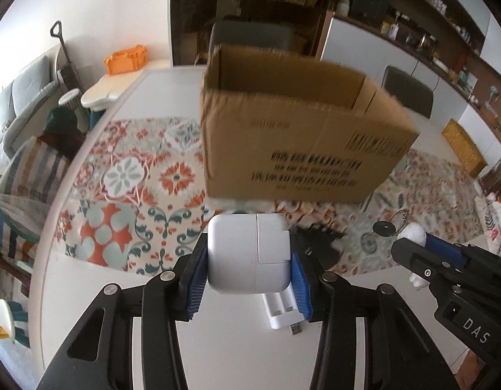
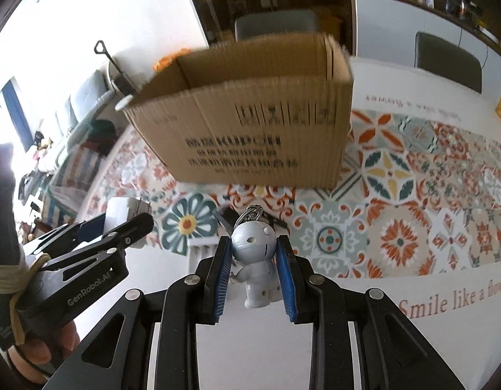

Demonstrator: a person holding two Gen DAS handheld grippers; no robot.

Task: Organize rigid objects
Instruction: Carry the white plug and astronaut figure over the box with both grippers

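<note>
Only the left wrist view shows the face of the white power adapter [image 1: 250,253], a rounded cube clamped between the blue pads of the left gripper [image 1: 249,261] and lifted clear of the table [image 1: 218,351]. Beneath it and just behind the fingertips lies a white battery charger [image 1: 279,312] with a USB plug, and a black comb-like piece [image 1: 318,243] lies just to the right of the jaws. From the right wrist view that adapter [image 2: 125,213] appears only as a white corner past the left gripper [image 2: 120,224], which a hand [image 2: 39,351] holds at the lower left.

What the right wrist view gives instead is the small white robot-figure keychain [image 2: 255,260], gripped at its round head by the right gripper [image 2: 254,260], body hanging below, metal ring at the top. In the left view the right gripper [image 1: 413,243] comes in from the right with only a bit of the figure [image 1: 413,232] and its ring showing.

Ahead of both tools stands an open cardboard box [image 1: 292,136], its near wall facing them with printed text; its inside is shadowed and no contents can be made out. Between the jaws and the box runs a strip of patterned tablecloth [image 2: 397,221]. The table's curved edge [image 1: 55,201] sweeps away to the left.
</note>
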